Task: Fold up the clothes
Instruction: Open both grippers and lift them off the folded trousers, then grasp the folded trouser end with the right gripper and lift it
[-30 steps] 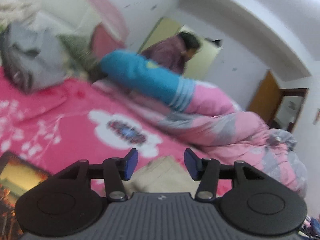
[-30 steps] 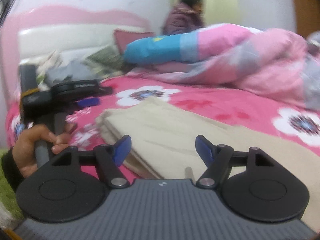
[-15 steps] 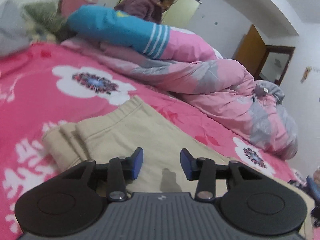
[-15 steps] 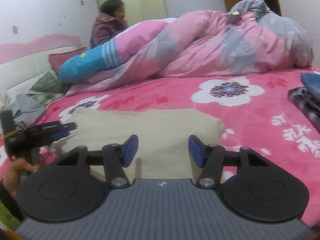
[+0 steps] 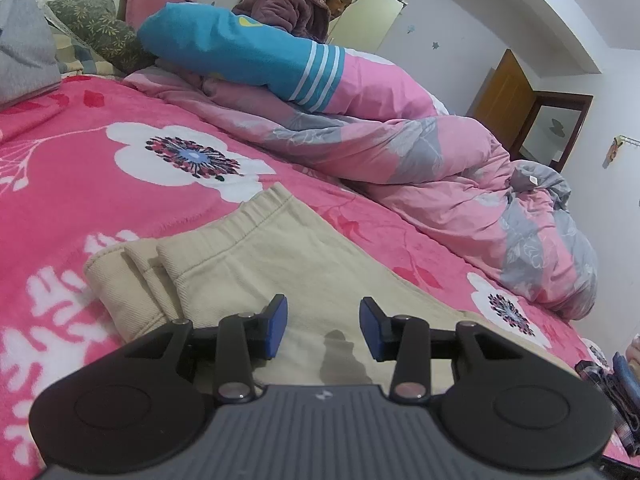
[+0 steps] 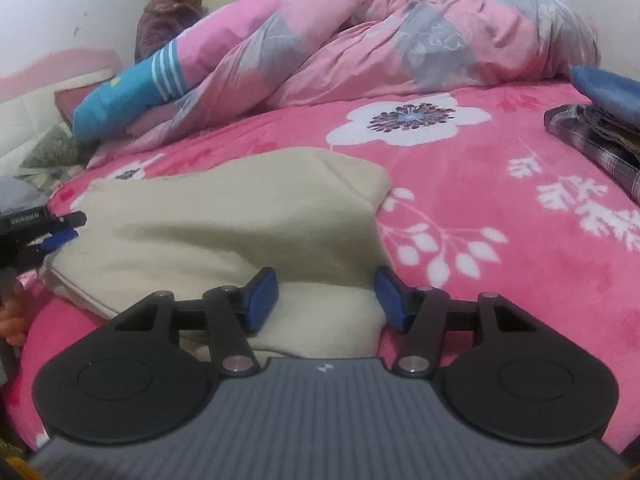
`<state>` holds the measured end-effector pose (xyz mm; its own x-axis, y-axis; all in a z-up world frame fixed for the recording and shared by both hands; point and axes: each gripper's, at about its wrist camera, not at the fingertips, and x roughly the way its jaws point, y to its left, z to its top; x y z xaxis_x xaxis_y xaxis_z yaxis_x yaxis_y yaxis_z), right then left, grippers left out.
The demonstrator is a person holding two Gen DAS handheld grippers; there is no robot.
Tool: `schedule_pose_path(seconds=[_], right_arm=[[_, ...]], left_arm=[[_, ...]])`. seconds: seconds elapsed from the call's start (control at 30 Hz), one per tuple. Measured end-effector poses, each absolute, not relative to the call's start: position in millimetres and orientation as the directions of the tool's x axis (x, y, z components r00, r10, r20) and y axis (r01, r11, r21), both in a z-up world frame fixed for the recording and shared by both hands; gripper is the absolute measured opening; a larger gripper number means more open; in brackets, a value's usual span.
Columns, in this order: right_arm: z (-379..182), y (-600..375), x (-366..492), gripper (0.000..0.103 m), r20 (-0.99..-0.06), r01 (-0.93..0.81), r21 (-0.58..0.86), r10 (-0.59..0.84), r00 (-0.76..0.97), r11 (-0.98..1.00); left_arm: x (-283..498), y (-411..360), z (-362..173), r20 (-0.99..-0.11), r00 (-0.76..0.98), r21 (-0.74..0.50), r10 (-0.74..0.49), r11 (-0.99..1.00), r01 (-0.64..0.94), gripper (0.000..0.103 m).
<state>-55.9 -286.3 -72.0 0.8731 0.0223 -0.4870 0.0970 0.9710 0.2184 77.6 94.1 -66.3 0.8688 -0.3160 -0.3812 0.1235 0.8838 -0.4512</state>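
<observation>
Getting ready to fold the tan pants (image 5: 280,276) lying flat on the bed (image 5: 100,184), right under both tools, with left gripper (image 5: 323,328) and right gripper (image 6: 326,300) open and holding nothing, jaws just closed partway; next, pinch an edge.

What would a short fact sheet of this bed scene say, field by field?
garment: beige trousers, lying flat on the pink floral blanket
left claw: open over the waistband end, jaws just narrowed, nothing gripped
right claw: open over the other end, jaws just narrowed, then widened slightly
bedding: pink and grey duvet bunched behind
other clothes: plaid garment with a blue one on top
bystander: person in a purple jacket, beyond the bed
</observation>
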Motion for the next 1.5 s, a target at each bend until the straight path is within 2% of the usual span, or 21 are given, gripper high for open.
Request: schedule_pose_path(seconds=[0.27,0.37,0.5,0.57,0.67,0.8,0.9,1.0,1.07,1.13,1.2,1.37,1.5], right_arm=[[-57,-287,-60,0.056,-0.495,0.097,0.199,0.014,0.869,0.975],[-40,-298,-65,0.055,-0.459,0.107,0.198,-0.004,0.888,0.974],[-26,-319,-51,0.045,-0.429,0.097,0.187,-0.008,0.903,0.978],[-22,-330,-39,0.044,-0.421,0.089,0.206,0.006,0.907,0.975],[-27,-358,-20,0.046,-0.443,0.110,0.368,0.070,0.894,0.923],[-64,-417,12,0.052,-0.477,0.168,0.716,0.300,0.826,0.677],[-80,-438,39,0.049,-0.485,0.183,0.790,0.415,0.770,0.585],[-73,-429,63,0.051,-0.531,0.127,0.738,0.454,0.716,0.662],[-71,-418,74,0.047,-0.557,0.081,0.692,0.460,0.691,0.717],[-68,-412,78,0.017,-0.553,0.037,0.673,0.470,0.688,0.738],[-63,-411,80,0.012,-0.531,-0.010,0.660,0.475,0.702,0.752],[-23,-418,83,0.010,-0.421,-0.153,0.522,0.410,0.809,0.839],[-54,-400,107,0.011,-0.549,-0.090,0.241,0.212,0.808,0.966]], left_arm=[[76,96,-69,-0.369,0.871,-0.467,-0.325,0.875,0.129,0.042],[76,96,-70,-0.364,0.872,-0.469,-0.327,0.874,0.132,0.042],[75,96,-70,-0.358,0.874,-0.470,-0.328,0.872,0.135,0.042],[75,97,-71,-0.355,0.874,-0.475,-0.331,0.870,0.137,0.042],[74,100,-72,-0.344,0.875,-0.490,-0.340,0.860,0.142,0.042],[74,101,-72,-0.341,0.875,-0.494,-0.343,0.858,0.144,0.042],[74,100,-72,-0.340,0.876,-0.491,-0.342,0.859,0.144,0.042],[74,100,-73,-0.339,0.877,-0.490,-0.340,0.860,0.144,0.042],[74,100,-73,-0.339,0.878,-0.488,-0.338,0.861,0.143,0.042],[74,99,-73,-0.340,0.878,-0.486,-0.337,0.862,0.143,0.042],[74,99,-73,-0.341,0.878,-0.484,-0.336,0.864,0.142,0.042],[74,98,-72,-0.346,0.878,-0.474,-0.330,0.869,0.140,0.042],[74,96,-72,-0.352,0.878,-0.463,-0.324,0.875,0.137,0.042]])
